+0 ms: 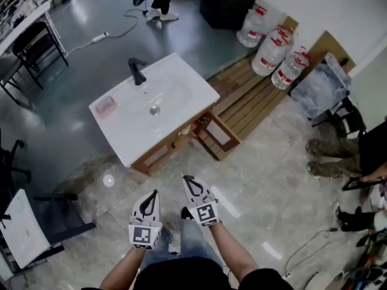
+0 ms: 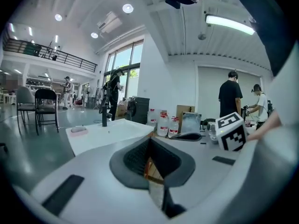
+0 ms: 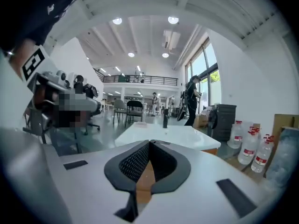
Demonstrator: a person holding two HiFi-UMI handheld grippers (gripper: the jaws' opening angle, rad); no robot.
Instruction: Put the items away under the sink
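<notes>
The white sink (image 1: 181, 89) sits on its wooden cabinet (image 1: 172, 145), ahead of both grippers and well apart from them. In the head view its long axis runs lower left to upper right, with the black faucet (image 1: 137, 71) on the far edge. The left gripper (image 1: 153, 196) and right gripper (image 1: 188, 180) are side by side, jaws pressed together and empty.

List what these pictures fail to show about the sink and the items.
Cabinet space under the sink: head view, the white basin top covers it.
Pink thing on the basin: head view, too small to identify.
Round spot on the floor: head view, too small to tell.
Person at right: head view, cut off by the edge.
</notes>
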